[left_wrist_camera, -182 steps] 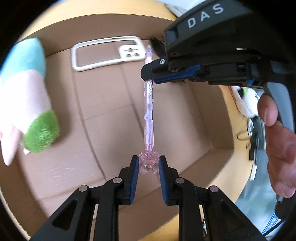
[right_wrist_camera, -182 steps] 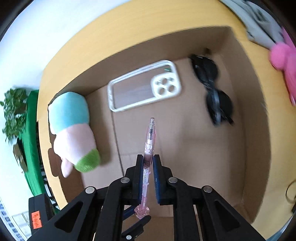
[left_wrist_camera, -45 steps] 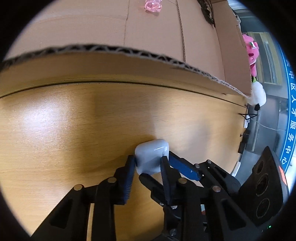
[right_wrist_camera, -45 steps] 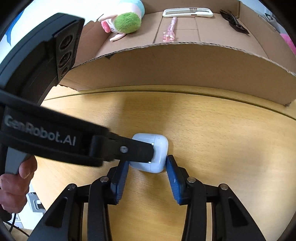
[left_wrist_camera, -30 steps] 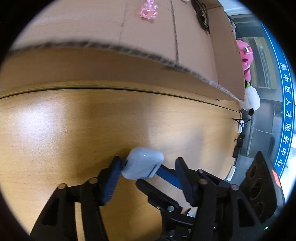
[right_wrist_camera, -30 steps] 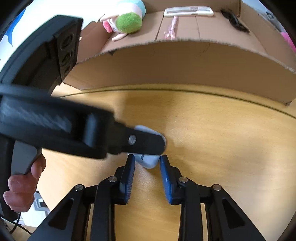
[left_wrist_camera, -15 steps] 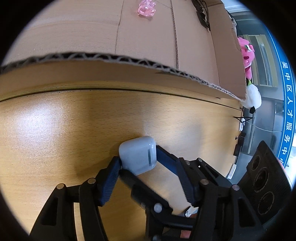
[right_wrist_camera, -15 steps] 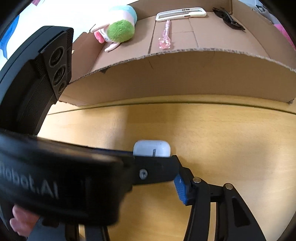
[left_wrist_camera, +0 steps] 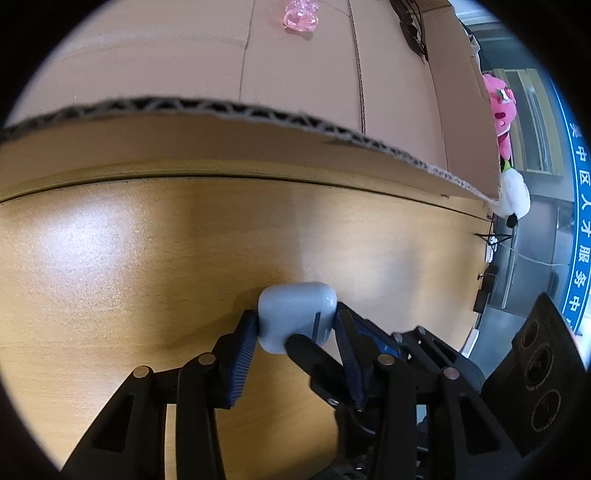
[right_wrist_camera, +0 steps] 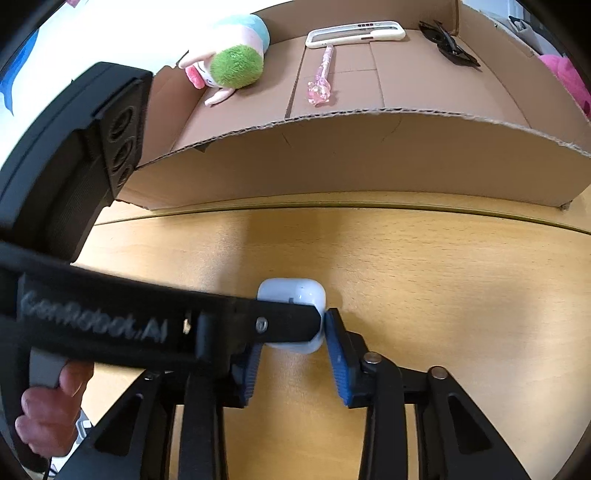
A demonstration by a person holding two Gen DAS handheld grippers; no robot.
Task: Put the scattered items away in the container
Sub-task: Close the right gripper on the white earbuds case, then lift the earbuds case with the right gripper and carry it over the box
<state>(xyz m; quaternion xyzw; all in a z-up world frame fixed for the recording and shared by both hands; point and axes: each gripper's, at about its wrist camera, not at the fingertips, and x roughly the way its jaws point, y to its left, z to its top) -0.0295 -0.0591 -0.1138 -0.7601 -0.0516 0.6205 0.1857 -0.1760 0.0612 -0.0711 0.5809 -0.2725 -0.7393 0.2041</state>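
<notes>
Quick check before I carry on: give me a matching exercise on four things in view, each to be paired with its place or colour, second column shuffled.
Things:
1. earbud case
2. pink pen
3. sunglasses
4. plush toy

Places or colours:
A. lies in the cardboard box, just in front of the white phone case
B. on the wooden table, between the closing jaws of both grippers
C. green, pink and pale blue, at the box's left end
D. black, at the box's right end

Pairs: 1-B, 2-A, 3-D, 4-C
</notes>
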